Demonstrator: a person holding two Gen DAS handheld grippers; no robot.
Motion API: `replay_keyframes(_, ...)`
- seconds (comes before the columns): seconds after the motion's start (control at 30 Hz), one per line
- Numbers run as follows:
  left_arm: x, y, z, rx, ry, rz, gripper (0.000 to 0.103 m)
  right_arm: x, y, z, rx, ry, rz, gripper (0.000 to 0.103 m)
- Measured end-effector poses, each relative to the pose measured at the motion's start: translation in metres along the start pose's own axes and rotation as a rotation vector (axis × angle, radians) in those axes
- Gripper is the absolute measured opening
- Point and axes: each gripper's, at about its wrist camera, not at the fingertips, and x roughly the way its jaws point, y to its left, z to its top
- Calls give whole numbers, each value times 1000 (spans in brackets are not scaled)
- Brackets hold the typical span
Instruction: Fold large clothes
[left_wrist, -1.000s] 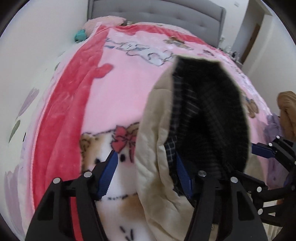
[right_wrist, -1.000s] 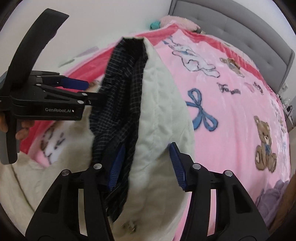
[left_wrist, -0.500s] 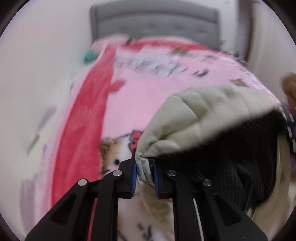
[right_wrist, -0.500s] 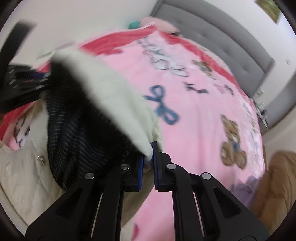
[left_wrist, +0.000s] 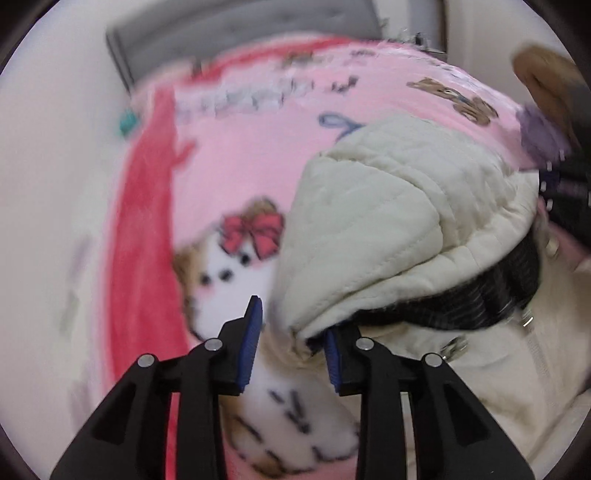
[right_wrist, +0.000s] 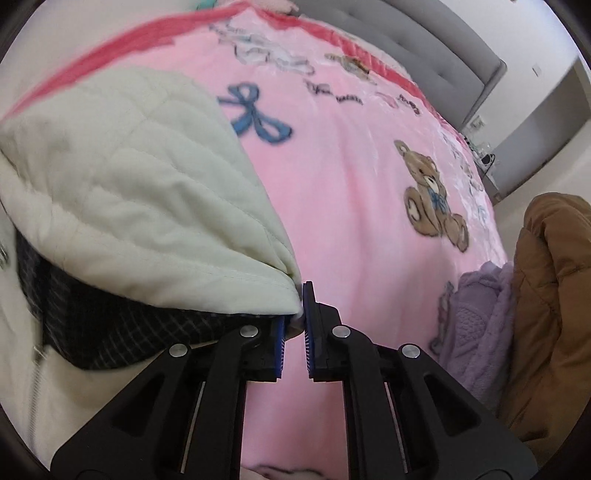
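Observation:
A cream quilted jacket with a dark checked lining lies on the pink bed blanket, its hem folded over the body. My left gripper is open; the folded hem corner rests against its right finger. In the right wrist view the same jacket fills the left side with the lining under the fold. My right gripper has its jaws slightly apart, with the jacket's corner at the fingertips.
A purple knit garment and a brown puffy coat lie at the bed's right edge. A grey headboard stands at the far end. A white wall runs along the left side of the bed.
Both grippers carried the jacket's hem forward and down over its body. The left gripper then opened, and the right gripper's jaws parted a little.

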Motion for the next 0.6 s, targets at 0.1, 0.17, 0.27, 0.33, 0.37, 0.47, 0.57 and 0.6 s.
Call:
replay_keyframes(0.1, 15, 2, 16, -19, 119, -35, 46, 2, -6, 9, 38, 18, 25, 27)
replay_keyframes(0.17, 18, -4, 21, -23, 158, -75, 53, 6, -10, 16, 53, 35, 55, 26)
replay_keyframes(0.27, 20, -17, 22, -74, 207, -123, 72, 9, -12, 18, 77, 58, 56, 26)
replay_keyframes(0.33, 23, -25, 18, -110, 215, -41, 72, 9, -10, 16, 92, 62, 49, 26)
replay_keyframes(0.37, 25, -25, 16, -151, 218, 4, 71, 10, -9, 15, 92, 59, 41, 25)
replay_keyframes(0.47, 30, -21, 9, -252, 206, 114, 33, 10, -4, 9, 96, 51, 35, 15)
replay_keyframes(0.57, 16, -4, 5, -375, 172, 95, 13, 3, -3, 7, 114, 23, 14, 11)
replay_keyframes(0.6, 7, 0, 4, -373, 170, 85, 13, -3, -4, 7, 127, 3, 19, 11)
